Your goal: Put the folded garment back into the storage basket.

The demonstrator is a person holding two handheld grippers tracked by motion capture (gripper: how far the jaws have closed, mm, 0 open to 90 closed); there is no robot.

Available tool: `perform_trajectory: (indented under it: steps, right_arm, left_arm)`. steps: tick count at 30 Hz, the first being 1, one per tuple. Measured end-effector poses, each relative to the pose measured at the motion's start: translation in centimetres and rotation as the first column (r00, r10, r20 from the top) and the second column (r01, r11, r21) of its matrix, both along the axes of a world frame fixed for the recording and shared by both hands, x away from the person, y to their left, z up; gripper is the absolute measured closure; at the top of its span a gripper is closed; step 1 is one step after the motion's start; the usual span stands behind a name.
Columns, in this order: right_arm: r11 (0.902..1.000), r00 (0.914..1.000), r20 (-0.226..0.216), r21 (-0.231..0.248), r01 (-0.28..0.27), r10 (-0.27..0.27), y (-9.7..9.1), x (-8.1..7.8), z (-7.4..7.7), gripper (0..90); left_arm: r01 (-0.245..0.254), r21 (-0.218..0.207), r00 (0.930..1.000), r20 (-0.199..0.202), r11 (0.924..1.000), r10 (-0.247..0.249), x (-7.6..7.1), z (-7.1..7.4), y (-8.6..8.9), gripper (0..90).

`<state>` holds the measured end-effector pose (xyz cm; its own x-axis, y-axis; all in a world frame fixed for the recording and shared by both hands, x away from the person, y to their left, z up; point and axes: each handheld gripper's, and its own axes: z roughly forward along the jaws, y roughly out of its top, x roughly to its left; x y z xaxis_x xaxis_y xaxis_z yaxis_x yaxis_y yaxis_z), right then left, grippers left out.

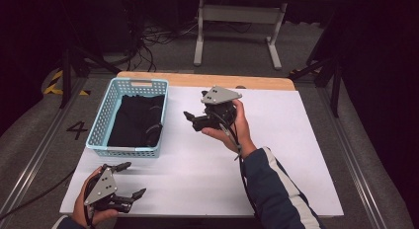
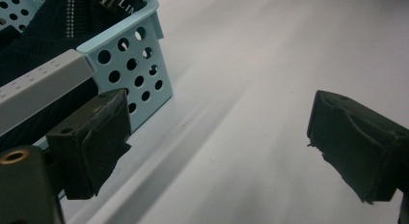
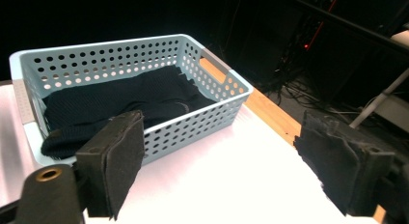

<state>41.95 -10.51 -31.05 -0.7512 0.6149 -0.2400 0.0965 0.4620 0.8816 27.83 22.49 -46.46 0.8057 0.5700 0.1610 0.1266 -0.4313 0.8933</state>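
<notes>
**Dark cloth folded in basket, both tools empty**

Black cloth (image 1: pixel 134 119) lying inside the light blue basket (image 1: pixel 99 121) at the far left of the counter (image 1: pixel 276 140). Probably best lifted from above, with a firm pinch on a top fold, clear of the perforated wall. Right hand-held gripper (image 1: pixel 193 118) just right of the basket, released, empty. Left hand-held gripper (image 1: pixel 129 180) near the front edge, likewise spread, empty. White letters "LIN" readable on a band, the rest hidden; "4" taped on the floor (image 1: pixel 49 125).
</notes>
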Motion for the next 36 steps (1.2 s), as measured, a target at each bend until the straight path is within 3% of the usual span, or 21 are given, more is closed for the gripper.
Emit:
perform_trajectory:
  steps: [20, 28, 36]
  right_arm:
    - [0.9994, 0.9989, 0.042, -0.025, 0.023, -0.022, -3.7, -2.0, 0.3, 15.8]
    - [0.9979, 0.9969, 0.074, -0.057, 0.03, -0.026, -4.4, -2.8, 0.1, 15.3]
    - [0.9968, 0.9967, 0.078, -0.073, 0.03, -0.024, -5.0, -3.5, -0.2, 14.8]
  left_arm:
    - [0.0, 0.001, 1.0, 0.002, 1.0, 0.0, 0.0, 0.0, 0.0, 8.9]
    - [-0.001, 0.002, 1.0, 0.002, 1.0, 0.001, 0.0, 0.0, 0.0, 8.9]
    - [-0.001, 0.006, 1.0, 0.001, 1.0, 0.001, 0.0, 0.0, -0.1, 8.8]
